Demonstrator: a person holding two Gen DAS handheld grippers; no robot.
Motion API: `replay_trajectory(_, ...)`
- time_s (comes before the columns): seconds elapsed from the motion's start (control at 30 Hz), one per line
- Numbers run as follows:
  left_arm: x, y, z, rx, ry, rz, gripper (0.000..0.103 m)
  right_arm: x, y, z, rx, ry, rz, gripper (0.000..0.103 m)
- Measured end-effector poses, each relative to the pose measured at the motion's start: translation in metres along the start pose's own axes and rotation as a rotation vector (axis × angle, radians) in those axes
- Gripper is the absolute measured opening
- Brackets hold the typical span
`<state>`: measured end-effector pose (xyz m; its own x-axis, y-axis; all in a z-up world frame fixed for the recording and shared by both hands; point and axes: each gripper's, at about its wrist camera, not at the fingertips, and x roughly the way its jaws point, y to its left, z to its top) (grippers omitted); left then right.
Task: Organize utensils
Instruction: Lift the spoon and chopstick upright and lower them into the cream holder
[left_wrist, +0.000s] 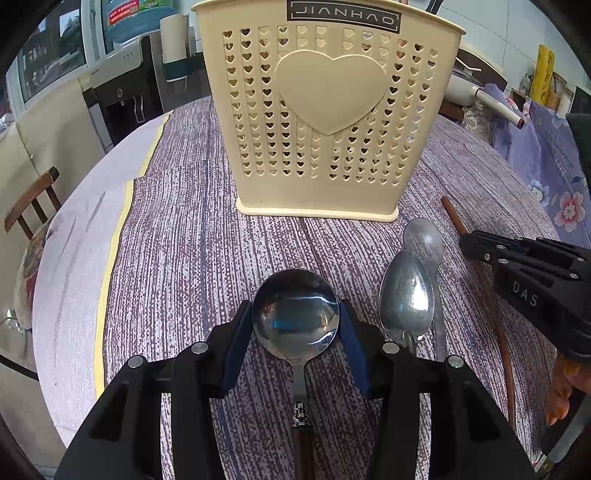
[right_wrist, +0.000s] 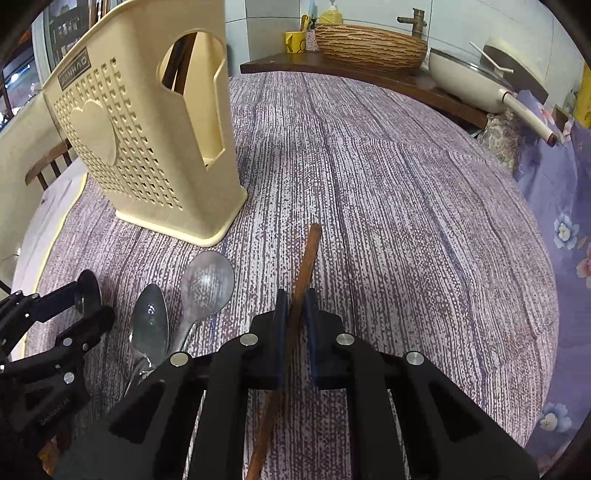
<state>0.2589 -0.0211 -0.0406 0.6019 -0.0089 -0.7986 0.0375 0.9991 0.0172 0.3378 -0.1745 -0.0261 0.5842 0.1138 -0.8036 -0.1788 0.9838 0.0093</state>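
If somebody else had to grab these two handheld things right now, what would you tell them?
Left tongs: closed around the bowl of a round ladle that seems to lie on the table.
Right tongs: closed on a brown chopstick, tip pointing away.
Two spoons lie side by side between the tongs, untouched.
The cream holder stands upright beyond them; dark utensils already stick out of its top.
Left to do: put ladle, chopstick, then both spoons in the holder.
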Motion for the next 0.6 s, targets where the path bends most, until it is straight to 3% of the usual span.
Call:
replay_trajectory(0.4, 0.002, -0.004, 0.002, -0.014, 0.004, 0.015, 0.047, 0.009, -0.004, 0.011, 0.057, -0.025, -0.016, 0.009)
replay_trajectory(0.6, 0.001, 0.001, 0.002, -0.023, 0.006, 0.005, 0.047, 0.008, -0.013, 0.01, 0.127, -0.036, 0.067, 0.008)
